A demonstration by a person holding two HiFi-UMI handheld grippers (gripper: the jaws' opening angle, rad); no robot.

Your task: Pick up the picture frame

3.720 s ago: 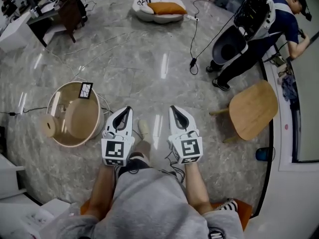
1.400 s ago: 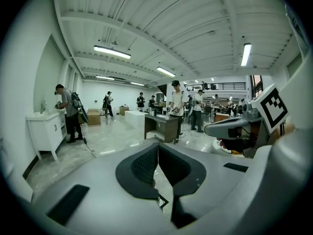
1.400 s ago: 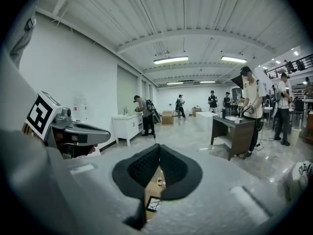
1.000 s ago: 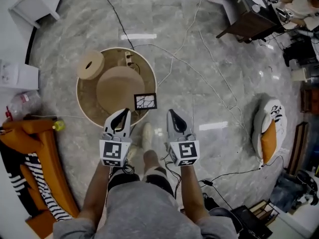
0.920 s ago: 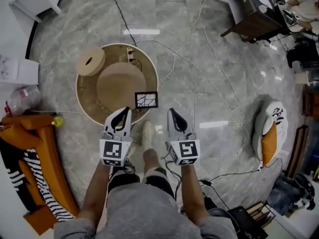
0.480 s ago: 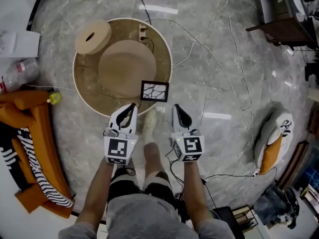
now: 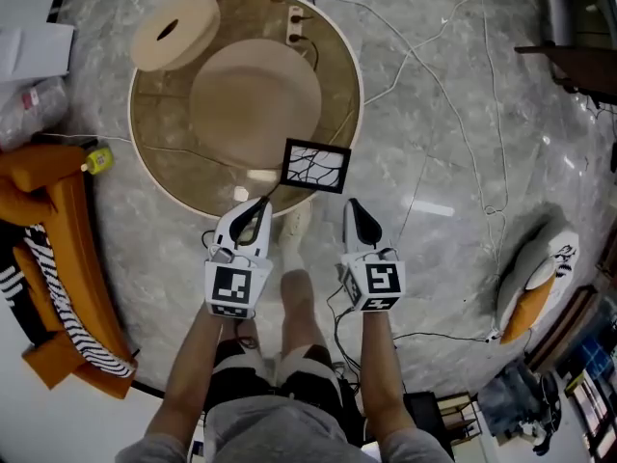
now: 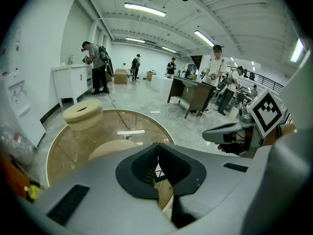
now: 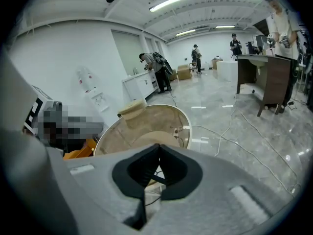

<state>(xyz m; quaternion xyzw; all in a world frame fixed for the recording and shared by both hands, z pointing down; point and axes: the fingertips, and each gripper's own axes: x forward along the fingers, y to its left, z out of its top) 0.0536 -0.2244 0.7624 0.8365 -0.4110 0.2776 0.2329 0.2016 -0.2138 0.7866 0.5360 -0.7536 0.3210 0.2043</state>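
Observation:
The picture frame is black with a white, crack-patterned picture. It stands at the near edge of the round glass-topped table. My left gripper is just short of the frame's lower left and is shut on nothing. My right gripper is below the frame's right end, also shut and empty. In the left gripper view the jaws meet in a thin line, and a sliver of the frame shows below them. In the right gripper view the right gripper is shut too, with the table beyond it.
A tan round spool and a power strip lie on the table's far side. An orange striped seat is at the left. Cables run over the marble floor, and a white-and-orange cushion lies at the right. People stand far off.
Both grippers have sunk toward the floor, staying shut. The table and frame now look larger and nearer, the frame just ahead of the fingertips.

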